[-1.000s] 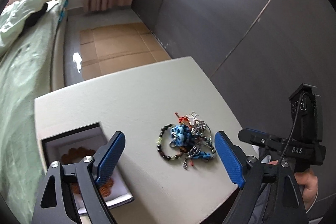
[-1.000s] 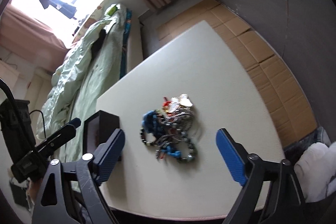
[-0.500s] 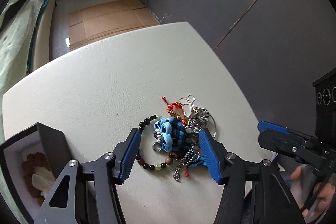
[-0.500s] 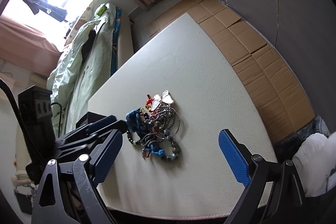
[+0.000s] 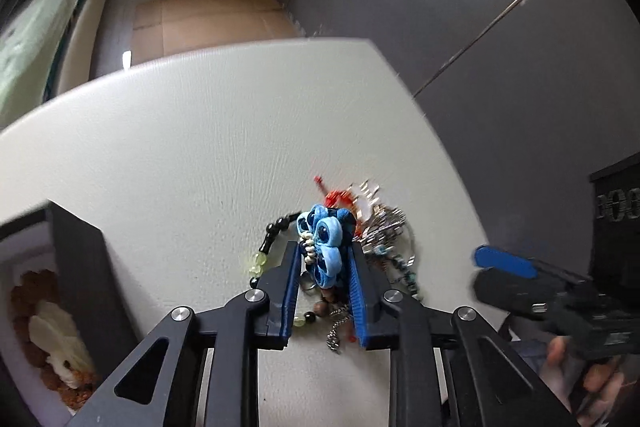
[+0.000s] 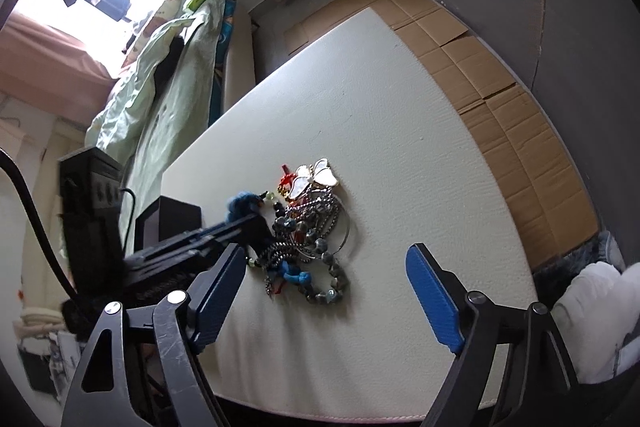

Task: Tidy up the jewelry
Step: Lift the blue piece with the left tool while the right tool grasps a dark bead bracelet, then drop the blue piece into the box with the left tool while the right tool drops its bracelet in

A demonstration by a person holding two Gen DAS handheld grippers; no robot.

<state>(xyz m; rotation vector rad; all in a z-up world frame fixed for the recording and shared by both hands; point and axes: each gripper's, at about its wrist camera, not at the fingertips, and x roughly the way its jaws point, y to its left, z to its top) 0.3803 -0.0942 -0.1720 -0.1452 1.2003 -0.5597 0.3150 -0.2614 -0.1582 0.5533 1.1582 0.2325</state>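
Note:
A tangle of jewelry (image 6: 316, 227) lies on the white table (image 6: 400, 147): bead bracelets, silver chains, a white butterfly brooch (image 6: 316, 177), red charms. My left gripper (image 5: 323, 247) is down in the pile, its jaws closing, and the blue pads press both sides of a blue fabric flower piece (image 5: 326, 239). In the right wrist view the left gripper (image 6: 248, 223) reaches in from the left. My right gripper (image 6: 325, 249) hovers over the near side of the pile, wide apart but closing a little, nothing between its pads.
An open black box (image 5: 76, 267) with white lining and brown beads inside stands left of the pile; the box (image 6: 172, 215) sits behind the left gripper. Bed (image 6: 160, 67) beyond the table, cardboard (image 6: 500, 87) on the floor, dark wall (image 5: 440, 7) at right.
My left gripper has dropped onto the pile and its jaws have narrowed from wide apart onto the blue flower piece. The right gripper has stayed nearly in place, its jaws slightly narrower.

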